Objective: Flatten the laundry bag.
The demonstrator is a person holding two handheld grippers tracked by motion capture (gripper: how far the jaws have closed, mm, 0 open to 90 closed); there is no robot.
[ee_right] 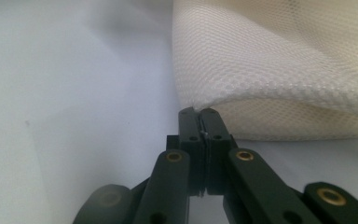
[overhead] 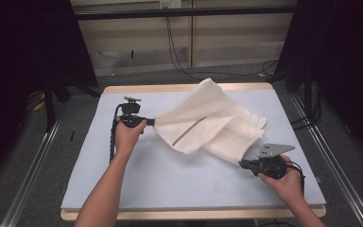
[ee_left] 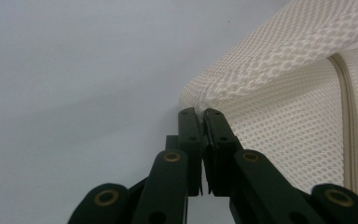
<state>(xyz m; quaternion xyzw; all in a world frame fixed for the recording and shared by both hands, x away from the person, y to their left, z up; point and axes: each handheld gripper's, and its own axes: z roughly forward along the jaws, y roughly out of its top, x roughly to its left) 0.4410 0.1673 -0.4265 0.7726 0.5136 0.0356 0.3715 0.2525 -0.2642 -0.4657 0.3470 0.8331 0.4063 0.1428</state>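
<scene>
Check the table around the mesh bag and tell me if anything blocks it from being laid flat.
Nothing visible does. The mesh bag hangs between the left tool and right tool, each shut on a corner of it. The blue mat beneath and around it is bare.

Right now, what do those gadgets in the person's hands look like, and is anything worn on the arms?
Both are black two-jaw tools. The left gripper trails a black ribbed cable and carries a small grey plate on top. The right gripper bears a grey three-cornered plate with small holes. Close up, the jaws are flat black bars on linked arms with brass-coloured rivets. The forearms are bare, with no sleeves.
</scene>
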